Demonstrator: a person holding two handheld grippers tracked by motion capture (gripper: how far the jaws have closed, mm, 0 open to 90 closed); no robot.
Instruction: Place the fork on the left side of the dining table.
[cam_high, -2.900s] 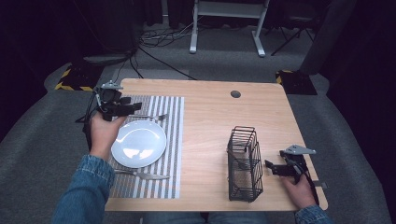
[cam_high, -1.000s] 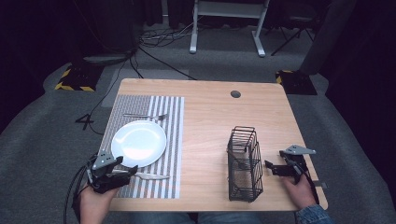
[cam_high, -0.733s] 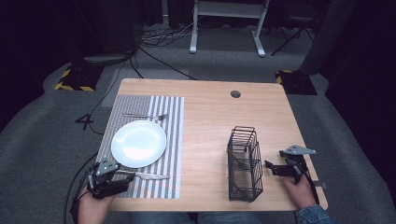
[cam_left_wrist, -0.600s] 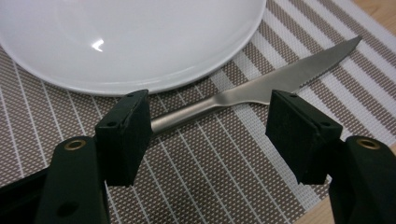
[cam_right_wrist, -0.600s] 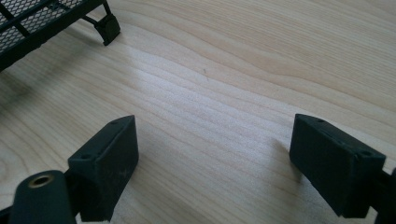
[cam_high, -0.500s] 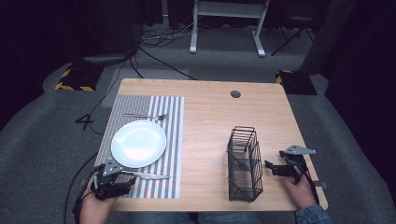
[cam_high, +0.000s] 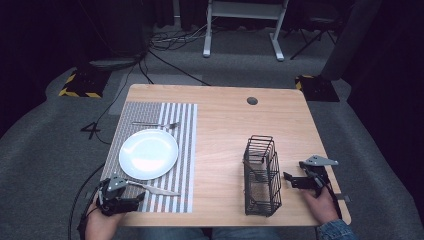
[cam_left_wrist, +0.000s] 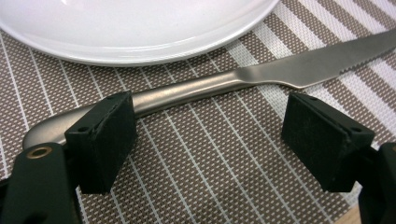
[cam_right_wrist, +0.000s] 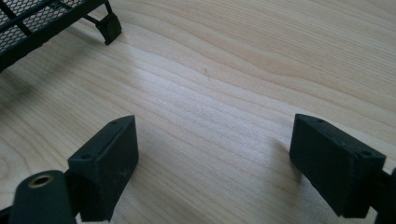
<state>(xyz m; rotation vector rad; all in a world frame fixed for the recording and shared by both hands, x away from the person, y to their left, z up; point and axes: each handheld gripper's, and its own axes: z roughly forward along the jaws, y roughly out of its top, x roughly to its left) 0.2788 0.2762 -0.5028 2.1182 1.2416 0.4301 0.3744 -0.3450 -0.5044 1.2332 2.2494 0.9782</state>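
Fingers of the left gripper (cam_left_wrist: 208, 140), just opened wide, straddle the knife (cam_left_wrist: 224, 86) handle without clamping it.

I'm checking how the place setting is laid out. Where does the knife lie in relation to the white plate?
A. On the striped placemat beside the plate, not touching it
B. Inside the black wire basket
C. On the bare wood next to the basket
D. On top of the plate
A: in the left gripper view the knife lies flat on the striped placemat, with a strip of mat between it and the plate.
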